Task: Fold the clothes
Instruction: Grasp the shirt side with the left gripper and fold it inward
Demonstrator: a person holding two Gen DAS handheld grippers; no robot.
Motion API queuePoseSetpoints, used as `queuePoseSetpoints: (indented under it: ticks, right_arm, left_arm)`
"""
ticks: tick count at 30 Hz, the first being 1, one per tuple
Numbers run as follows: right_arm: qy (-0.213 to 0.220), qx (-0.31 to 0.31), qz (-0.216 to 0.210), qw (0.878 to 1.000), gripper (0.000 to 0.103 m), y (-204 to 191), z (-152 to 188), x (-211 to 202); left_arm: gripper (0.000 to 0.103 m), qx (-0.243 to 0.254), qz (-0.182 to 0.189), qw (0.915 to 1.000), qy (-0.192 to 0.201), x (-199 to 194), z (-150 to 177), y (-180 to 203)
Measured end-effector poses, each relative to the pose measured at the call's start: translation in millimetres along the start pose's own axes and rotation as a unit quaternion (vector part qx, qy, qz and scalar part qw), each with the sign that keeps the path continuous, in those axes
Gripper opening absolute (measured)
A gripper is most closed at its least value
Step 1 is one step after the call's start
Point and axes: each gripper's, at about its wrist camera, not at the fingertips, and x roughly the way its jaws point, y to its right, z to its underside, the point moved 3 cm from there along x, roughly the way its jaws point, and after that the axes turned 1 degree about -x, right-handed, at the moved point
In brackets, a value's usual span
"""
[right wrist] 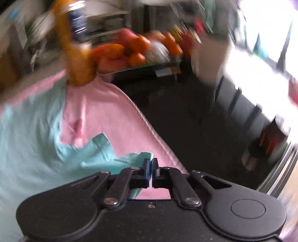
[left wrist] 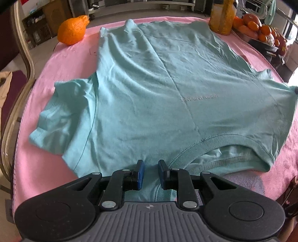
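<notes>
A teal T-shirt lies spread flat on the pink tablecloth, its collar nearest me. My left gripper hovers over the shoulder just left of the collar, blue pads a little apart, with only flat fabric showing in the gap. In the blurred right wrist view, my right gripper has its pads pressed together on the tip of the shirt's sleeve, near the cloth's edge. That sleeve looks pulled out sideways in the left wrist view.
A knobbly orange fruit sits at the far left of the table. A yellow bottle stands at the far right, beside a tray of oranges. A chair back curves along the left edge. Dark floor lies beyond the right edge.
</notes>
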Motion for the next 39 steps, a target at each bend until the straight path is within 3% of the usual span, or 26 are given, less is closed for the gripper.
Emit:
queuePoseSetpoints:
  ticks: [3,4,5,7,8,9,11,13,16,21,23,26,30,32,34,36,39]
  right_arm:
    - [-0.047,-0.064,0.017,0.997,0.004,-14.4,10.5,19.1]
    - [-0.055,-0.063,0.022,0.996,0.011,-14.1,11.4,20.4]
    - [-0.055,-0.058,0.025,0.996,0.023,-12.4,11.3,18.7]
    - [-0.031,-0.025,0.019,0.999,0.037,-3.8,8.3,3.5]
    - [-0.016,-0.006,0.004,1.000,0.037,0.6,8.0,-6.9]
    - [-0.005,0.014,-0.020,1.000,0.036,4.3,8.3,-16.3]
    - [-0.021,0.041,-0.114,0.992,0.034,3.3,13.5,-25.5]
    - [-0.068,0.039,-0.183,0.980,0.031,-10.5,22.0,-19.0]
    - [-0.139,0.020,-0.252,0.958,0.031,-33.8,37.0,-9.1]
    - [-0.149,-0.087,-0.184,0.968,0.029,-52.2,58.6,-22.6]
    - [-0.153,-0.100,-0.162,0.970,0.027,-50.1,62.6,-30.4]
    - [-0.119,-0.098,-0.184,0.971,0.025,-52.2,49.7,-58.2]
    - [-0.032,-0.079,-0.255,0.963,0.026,-68.6,-1.5,-109.3]
    - [0.003,-0.080,-0.292,0.953,0.029,-86.4,-24.2,-119.0]
    - [0.037,-0.087,-0.328,0.940,0.039,-105.1,-43.4,-123.3]
    - [0.061,-0.099,-0.350,0.929,0.041,-122.6,-54.2,-114.0]
    - [0.046,-0.092,-0.362,0.926,0.041,-141.1,-56.0,-81.4]
  left_arm:
    - [0.021,0.014,-0.007,0.9999,0.005,-0.2,0.7,2.6]
    - [0.021,0.018,-0.009,0.9998,0.007,-0.3,0.9,3.4]
    - [0.021,0.022,-0.010,0.9997,0.008,-0.6,1.1,4.1]
    - [0.021,0.020,-0.009,0.9997,0.010,-3.2,0.8,3.3]
    - [0.021,0.018,-0.007,0.9997,0.012,-5.0,0.6,2.4]
    - [0.021,0.015,-0.004,0.9997,0.016,-8.0,0.1,1.2]
    - [0.021,0.002,0.007,0.9994,0.035,-17.9,-1.9,-2.2]
    - [0.021,-0.009,0.009,0.9991,0.041,-20.3,-2.3,-5.0]
    - [0.020,-0.007,0.005,0.9999,0.006,-8.3,6.9,-3.7]
    - [0.012,0.039,-0.020,0.9991,-0.002,-17.2,32.4,4.2]
    - [0.013,0.022,-0.004,0.9997,-0.006,-24.9,36.3,-7.5]
    - [0.014,-0.060,0.033,0.9975,0.019,-43.2,28.3,-47.1]
    - [0.017,-0.176,-0.001,0.9822,0.066,-60.6,3.7,-115.8]
    - [0.037,-0.235,-0.019,0.9690,0.073,-60.7,-8.1,-150.6]
    - [0.037,-0.261,-0.031,0.9630,0.058,-49.0,-18.0,-170.6]
    - [0.037,-0.275,-0.039,0.9600,0.039,-35.0,-27.5,-184.8]
    - [0.037,-0.289,-0.025,0.9568,0.020,-14.9,-27.5,-192.6]
